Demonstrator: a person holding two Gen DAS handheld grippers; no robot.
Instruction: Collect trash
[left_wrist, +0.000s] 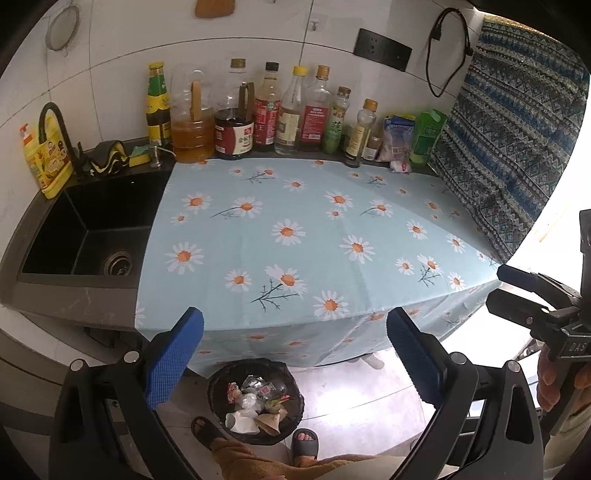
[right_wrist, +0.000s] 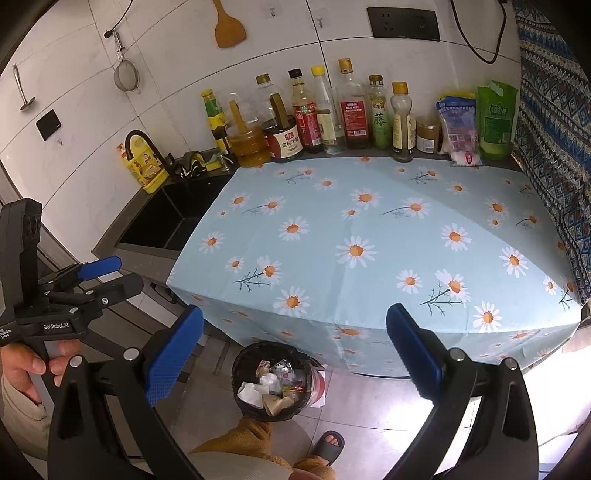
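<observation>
A black trash bin stands on the floor in front of the counter, holding wrappers, crumpled paper and a plastic cup; it also shows in the right wrist view. My left gripper is open and empty, held above the bin at the counter's front edge. My right gripper is open and empty too, above the bin. The right gripper shows at the right edge of the left wrist view, and the left gripper at the left of the right wrist view. The daisy-print cloth on the counter carries no loose trash.
Bottles and jars and bags line the back wall. A black sink with tap and yellow detergent bottle lies left. A patterned curtain hangs right. The person's sandalled feet stand by the bin.
</observation>
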